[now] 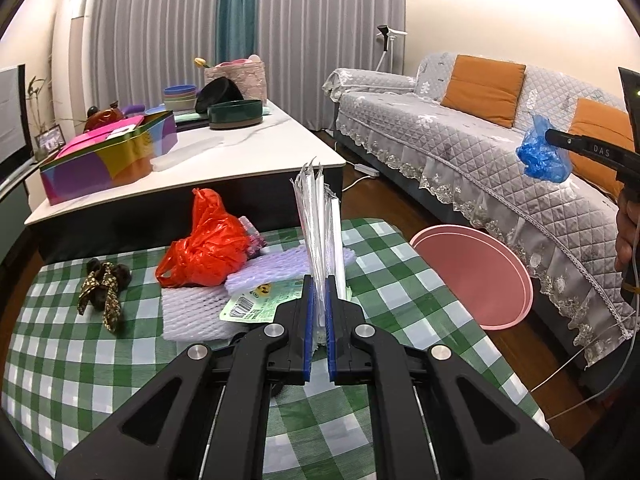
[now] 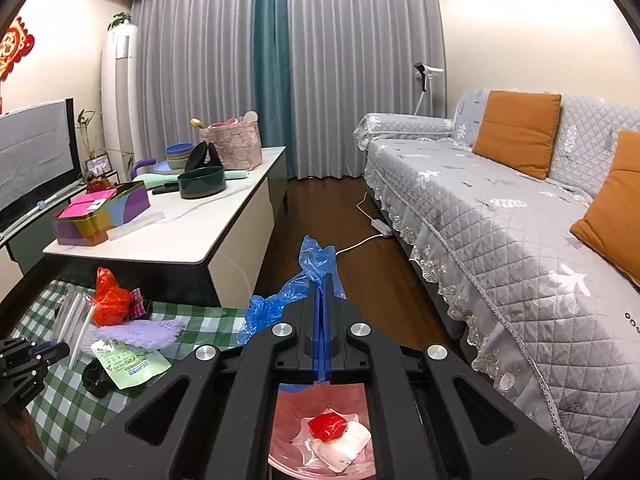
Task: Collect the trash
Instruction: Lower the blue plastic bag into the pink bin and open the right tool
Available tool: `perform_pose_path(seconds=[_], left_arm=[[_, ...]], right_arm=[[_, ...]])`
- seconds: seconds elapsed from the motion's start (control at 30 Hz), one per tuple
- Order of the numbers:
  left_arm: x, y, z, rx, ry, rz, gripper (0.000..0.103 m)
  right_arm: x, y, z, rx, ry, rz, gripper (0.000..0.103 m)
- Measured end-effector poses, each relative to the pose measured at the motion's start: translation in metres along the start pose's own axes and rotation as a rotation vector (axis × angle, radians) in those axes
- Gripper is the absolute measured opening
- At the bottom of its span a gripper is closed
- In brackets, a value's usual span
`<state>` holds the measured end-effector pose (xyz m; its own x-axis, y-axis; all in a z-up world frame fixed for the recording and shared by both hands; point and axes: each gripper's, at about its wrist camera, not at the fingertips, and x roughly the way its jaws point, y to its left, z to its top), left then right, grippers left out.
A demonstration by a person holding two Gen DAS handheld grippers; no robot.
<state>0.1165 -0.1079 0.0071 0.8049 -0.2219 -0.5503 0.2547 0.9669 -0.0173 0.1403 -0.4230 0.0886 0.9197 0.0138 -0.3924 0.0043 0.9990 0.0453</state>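
My left gripper (image 1: 319,280) is shut on a clear plastic wrapper (image 1: 318,216) and holds it upright above the green checked table (image 1: 80,360). My right gripper (image 2: 322,280) is shut on a crumpled blue plastic bag (image 2: 316,260); it also shows in the left wrist view (image 1: 542,152), above the pink bin (image 1: 480,276). In the right wrist view the bin (image 2: 288,428) lies right below the gripper and holds red and white trash (image 2: 332,432). On the table lie an orange plastic bag (image 1: 208,248), purple foam nets (image 1: 280,268) and a green packet (image 1: 256,304).
A brown patterned cloth (image 1: 102,288) lies at the table's left. A white coffee table (image 1: 224,148) with a colourful tin (image 1: 108,156) and bowls (image 1: 234,114) stands behind. A grey sofa (image 2: 500,208) runs along the right. A cable and power strip (image 2: 380,228) lie on the floor.
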Motion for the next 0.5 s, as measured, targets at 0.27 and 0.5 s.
perform_pose_path(seconds=[0.27, 0.5], left_arm=[[0.002, -0.017, 0.008, 0.032, -0.001, -0.031, 0.005], [0.017, -0.043, 0.024, 0.044, -0.002, -0.092, 0.005]], right_arm=[[-0.002, -0.017, 0.002, 0.028, -0.001, -0.041, 0.001], [0.004, -0.028, 0.003, 0.055, 0.023, -0.069, 0.001]])
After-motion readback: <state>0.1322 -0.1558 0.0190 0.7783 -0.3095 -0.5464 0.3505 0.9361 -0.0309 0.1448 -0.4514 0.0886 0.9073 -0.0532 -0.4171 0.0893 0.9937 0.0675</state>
